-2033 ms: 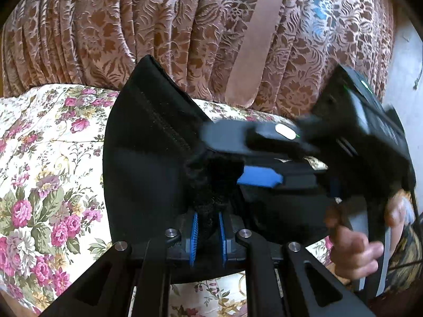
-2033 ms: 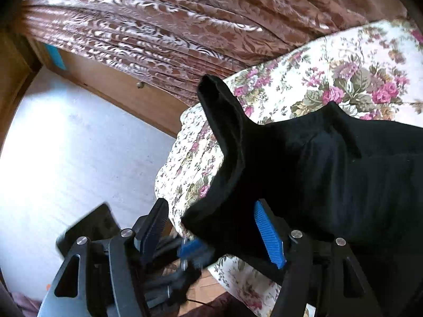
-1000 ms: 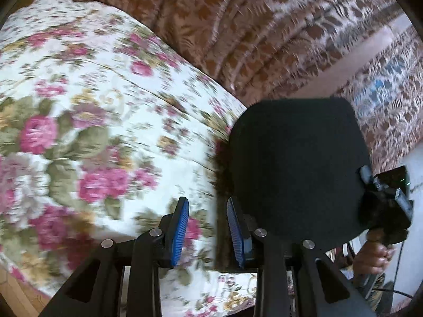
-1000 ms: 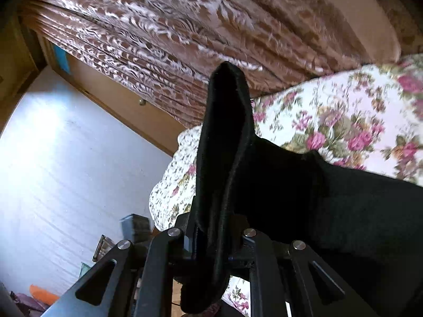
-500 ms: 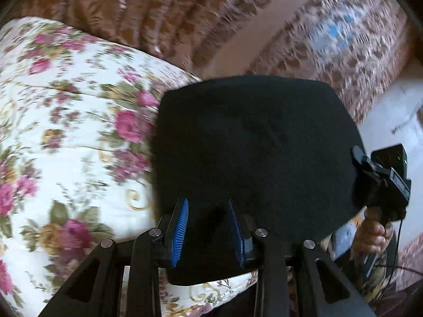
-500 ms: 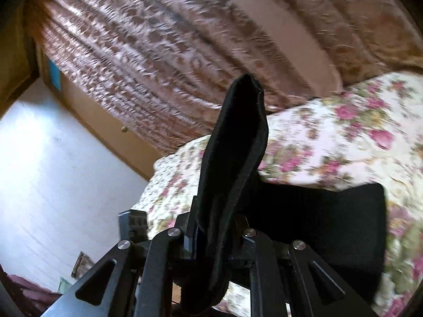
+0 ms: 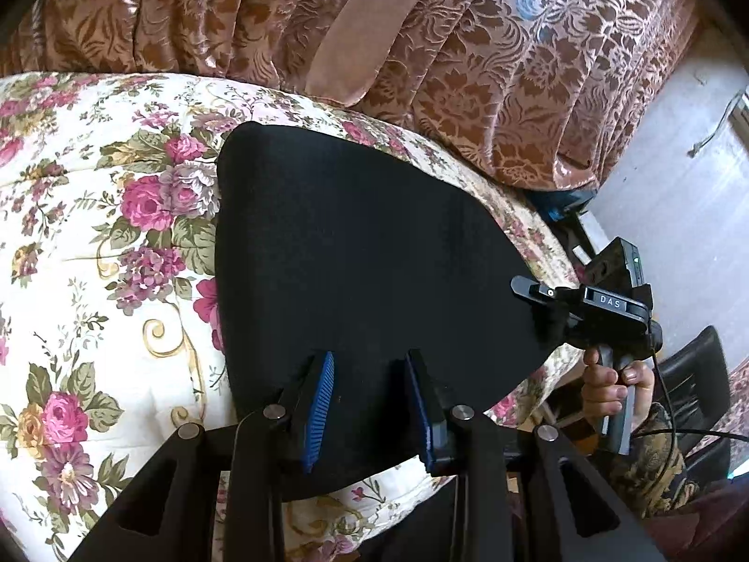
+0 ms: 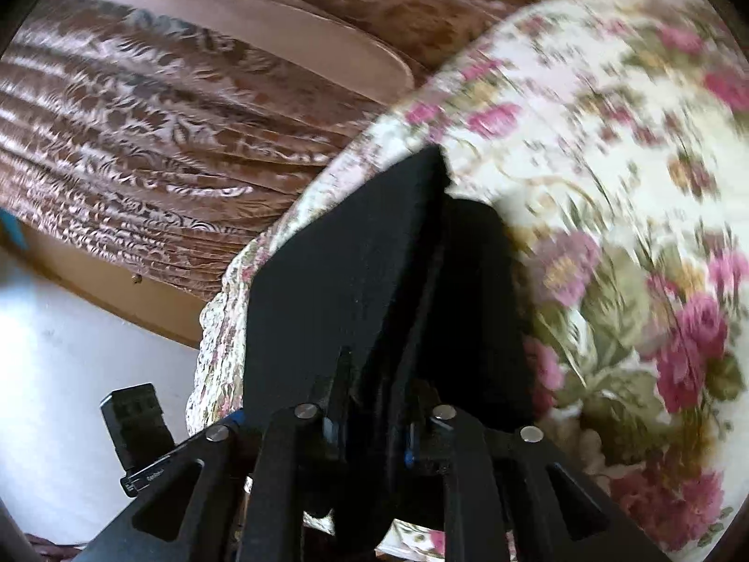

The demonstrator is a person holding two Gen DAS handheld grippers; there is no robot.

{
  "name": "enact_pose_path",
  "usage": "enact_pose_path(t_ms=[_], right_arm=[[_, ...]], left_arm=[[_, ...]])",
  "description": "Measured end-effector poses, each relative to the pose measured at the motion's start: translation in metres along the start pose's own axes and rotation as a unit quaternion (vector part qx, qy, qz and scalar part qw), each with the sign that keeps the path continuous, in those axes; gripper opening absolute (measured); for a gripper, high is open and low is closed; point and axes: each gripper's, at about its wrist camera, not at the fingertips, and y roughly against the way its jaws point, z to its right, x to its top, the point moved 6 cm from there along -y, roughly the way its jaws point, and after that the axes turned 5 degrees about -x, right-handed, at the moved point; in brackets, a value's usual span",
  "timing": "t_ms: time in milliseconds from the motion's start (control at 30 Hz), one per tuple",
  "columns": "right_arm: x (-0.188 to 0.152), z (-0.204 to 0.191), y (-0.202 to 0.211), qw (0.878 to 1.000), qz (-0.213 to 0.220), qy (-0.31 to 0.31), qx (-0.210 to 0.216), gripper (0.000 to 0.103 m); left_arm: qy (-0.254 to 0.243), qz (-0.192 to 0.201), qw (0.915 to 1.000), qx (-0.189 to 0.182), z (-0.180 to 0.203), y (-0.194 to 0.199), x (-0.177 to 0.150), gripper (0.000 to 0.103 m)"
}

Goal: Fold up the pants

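Black pants [image 7: 365, 253] lie folded flat on the floral bedspread [image 7: 93, 243], near the bed edge w/ brown curtain [image 7: 468, 47] behind. Left gripper [image 7: 370, 403] sits over the near edge of the pants, blue pads apart, nothing pinched btwn them; cloth lies under the tips. Right gripper [image 8: 370, 403] is at the pants' right edge, w/ a thick fold of black cloth standing btwn its fingers; jaws opening, pads easing off the fabric. In left view a hand [image 7: 613, 381] grips the right gripper's handle beside the bed.
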Motion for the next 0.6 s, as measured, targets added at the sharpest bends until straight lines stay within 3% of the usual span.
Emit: enact_pose_path(t_ms=[200, 367, 600], right_arm=[[0.0, 0.016, 0.039, 0.998, 0.044, -0.039, -0.007, 0.029], [-0.022, -0.001, 0.077, 0.998, 0.055, -0.012, -0.015, 0.029], [-0.048, -0.012, 0.064, 0.999, 0.028, 0.008, -0.034, 0.029]], left_arm=[[0.006, 0.001, 1.0, -0.003, -0.002, -0.001, 0.001, 0.031], [0.01, 0.005, 0.9999, -0.006, -0.003, -0.003, 0.003, 0.031], [0.0, 0.006, 1.0, 0.006, -0.002, -0.002, 0.003, 0.031]])
